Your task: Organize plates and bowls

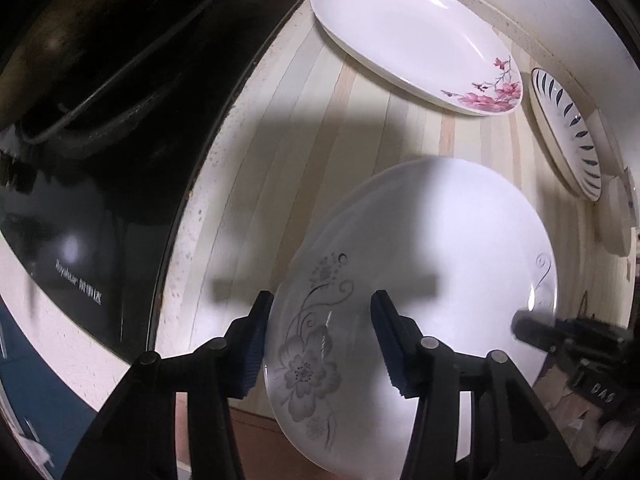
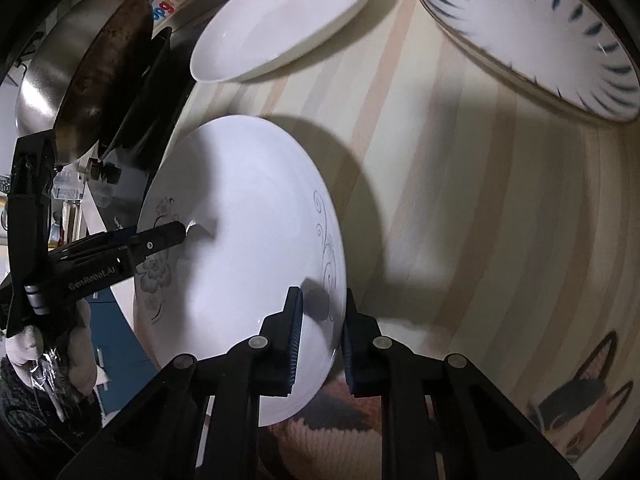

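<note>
The right tool (image 2: pixel 320 334) is closed on the rim of the grey-flowered plate (image 2: pixel 240 240), one pad inside, one outside. The left tool (image 1: pixel 320 338) straddles the opposite rim, half open; whether its pads press is unclear. This plate overhangs the striped table's (image 1: pixel 320 152) near edge. Farther in lie a pink-flowered plate (image 1: pixel 412 36) and a blue-leaf plate (image 2: pixel 532 36), beside a black stove (image 1: pixel 100 200).

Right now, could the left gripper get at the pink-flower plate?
Probably yes. Only bare striped counter lies between the left gripper and the pink-flower plate. But its jaws straddle the rim of the grey-flower plate, which the right gripper also grips, so it must first lift clear.
</note>
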A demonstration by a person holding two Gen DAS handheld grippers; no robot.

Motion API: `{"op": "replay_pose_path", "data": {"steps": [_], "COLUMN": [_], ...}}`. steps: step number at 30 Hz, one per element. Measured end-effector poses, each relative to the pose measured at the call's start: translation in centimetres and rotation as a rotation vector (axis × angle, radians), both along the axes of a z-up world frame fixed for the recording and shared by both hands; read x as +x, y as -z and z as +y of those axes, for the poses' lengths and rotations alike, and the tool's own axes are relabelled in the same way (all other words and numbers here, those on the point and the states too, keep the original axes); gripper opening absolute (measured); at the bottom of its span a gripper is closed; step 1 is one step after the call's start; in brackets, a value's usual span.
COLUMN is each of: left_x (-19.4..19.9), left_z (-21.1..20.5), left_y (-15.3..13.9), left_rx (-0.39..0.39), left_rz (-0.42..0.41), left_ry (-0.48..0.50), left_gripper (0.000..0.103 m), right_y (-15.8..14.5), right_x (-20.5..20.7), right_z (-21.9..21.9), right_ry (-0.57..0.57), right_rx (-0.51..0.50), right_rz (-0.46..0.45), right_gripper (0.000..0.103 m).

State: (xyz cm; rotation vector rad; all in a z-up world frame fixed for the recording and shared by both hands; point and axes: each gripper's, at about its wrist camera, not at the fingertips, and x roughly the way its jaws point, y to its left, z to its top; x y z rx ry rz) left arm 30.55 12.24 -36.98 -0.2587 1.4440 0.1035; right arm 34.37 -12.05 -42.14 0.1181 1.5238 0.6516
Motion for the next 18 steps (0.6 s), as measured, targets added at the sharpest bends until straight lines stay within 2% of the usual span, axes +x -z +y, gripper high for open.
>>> {"op": "replay_pose_path", "data": {"steps": [2,7,13,18], "left_x": [0.2,-0.5,0.2,1.3], "left_z": [0.9,-1.1,-5.5,-8.5], "left_y": [-0.6,-3.3,-5.3,-5.8], "left_rx": [0.008,0.021,0.019,0.002], "left_rz": [-0.017,-0.051,-0.076,-0.08], "left_ry": [0.01,0.043,0.13,0.196], "left_gripper": [0.047,0.047,0.047,0.047], "right_y": [0.0,-0.9,-2.8,-4.3], "right_x": [-0.3,-1.8,-2.6,-2.3], "right_z": [-0.8,-2.6,-6.6,-10.4], "right_ry": [0.008,0.022,0.082,0.147], "right_rx": [0.009,0.019,0.034,0.038], "right_rz": [0.018,0.029,0.04,0.042], "right_gripper": [0.02,0.02,0.02,0.02]}}
